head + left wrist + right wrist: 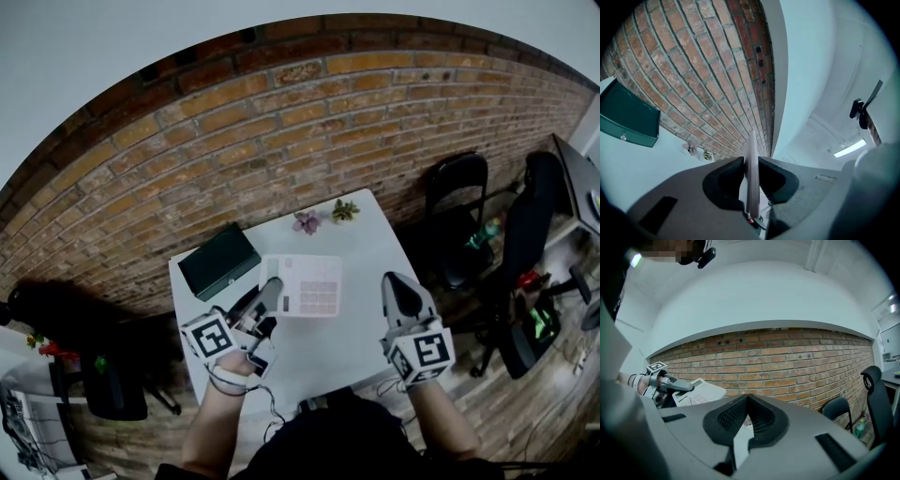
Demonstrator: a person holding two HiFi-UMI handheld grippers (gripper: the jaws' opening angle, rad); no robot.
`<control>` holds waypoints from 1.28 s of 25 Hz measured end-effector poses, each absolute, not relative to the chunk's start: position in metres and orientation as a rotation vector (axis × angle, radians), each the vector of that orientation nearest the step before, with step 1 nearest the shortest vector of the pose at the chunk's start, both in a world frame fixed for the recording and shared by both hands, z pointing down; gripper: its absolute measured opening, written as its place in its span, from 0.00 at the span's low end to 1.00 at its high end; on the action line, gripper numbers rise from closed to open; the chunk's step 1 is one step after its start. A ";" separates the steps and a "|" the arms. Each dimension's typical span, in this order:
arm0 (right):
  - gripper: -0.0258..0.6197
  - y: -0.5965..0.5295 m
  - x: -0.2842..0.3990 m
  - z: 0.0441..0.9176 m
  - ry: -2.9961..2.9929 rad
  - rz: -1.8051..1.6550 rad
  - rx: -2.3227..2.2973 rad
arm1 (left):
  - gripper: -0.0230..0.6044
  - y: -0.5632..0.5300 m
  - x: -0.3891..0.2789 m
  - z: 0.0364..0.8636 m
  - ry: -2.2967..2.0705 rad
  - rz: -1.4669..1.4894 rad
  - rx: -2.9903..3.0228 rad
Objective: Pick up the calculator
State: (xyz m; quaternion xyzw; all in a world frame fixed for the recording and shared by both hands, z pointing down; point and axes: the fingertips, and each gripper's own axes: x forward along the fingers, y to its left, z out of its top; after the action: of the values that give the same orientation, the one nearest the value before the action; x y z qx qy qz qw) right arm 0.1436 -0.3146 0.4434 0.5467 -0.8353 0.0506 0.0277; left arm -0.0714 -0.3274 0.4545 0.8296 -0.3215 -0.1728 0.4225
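The white calculator (302, 284) is gripped by its left edge in my left gripper (269, 294), which is shut on it. In the left gripper view the calculator (751, 178) stands edge-on between the two jaws. From the right gripper view the calculator (701, 392) is held up in front of the brick wall, keys facing up, with the left gripper (672, 385) on its near side. My right gripper (401, 292) hovers over the table's right part, shut and holding nothing; its tips (747, 398) meet.
A dark green box (218, 261) lies on the white table (366, 244) at the back left, also seen as the green box (628, 117). Two small flowers (323, 217) sit at the far edge by the brick wall. A black folding chair (459, 216) and an office chair (525, 234) stand to the right.
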 end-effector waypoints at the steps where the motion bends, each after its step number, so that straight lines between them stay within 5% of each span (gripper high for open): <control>1: 0.05 -0.314 0.144 0.445 -2.571 0.159 1.691 | 0.15 -0.328 -0.071 0.458 -0.803 -0.431 2.070; 32: 0.05 -0.377 0.147 0.467 -2.585 0.213 1.644 | 0.15 -0.375 -0.059 0.500 -0.809 -0.364 2.004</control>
State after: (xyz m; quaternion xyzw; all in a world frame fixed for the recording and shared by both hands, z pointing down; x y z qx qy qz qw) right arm 0.1471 -0.3773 0.4668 0.5350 -0.8413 0.0693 0.0352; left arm -0.0588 -0.3752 0.4995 0.8132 -0.3281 -0.1478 0.4574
